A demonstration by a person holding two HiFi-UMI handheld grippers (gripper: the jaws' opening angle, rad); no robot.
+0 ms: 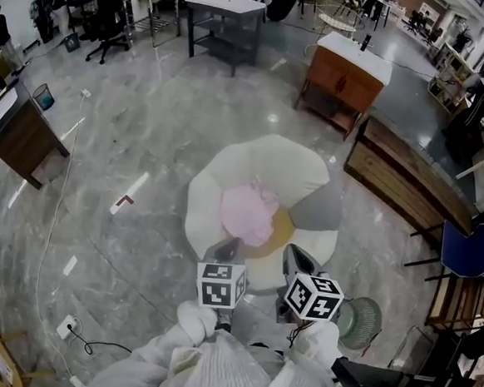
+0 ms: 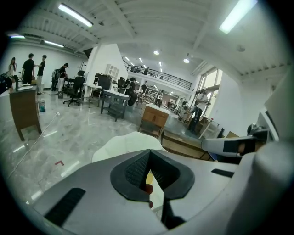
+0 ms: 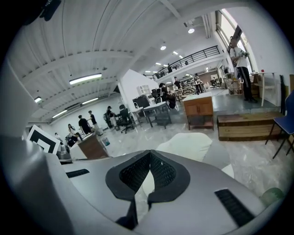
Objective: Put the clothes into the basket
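The pink cloth (image 1: 249, 214) lies in a crumpled heap on the seat of a cream beanbag (image 1: 261, 161), slightly longer in the line running away from the person. A yellow cushion (image 1: 279, 231) touches its right side, with a grey cushion (image 1: 316, 209) beyond that. The left gripper (image 1: 228, 247) and right gripper (image 1: 297, 255) hover just short of the heap, both with jaws together and empty. A round green basket (image 1: 359, 321) stands on the floor right of the person; its contents cannot be made out.
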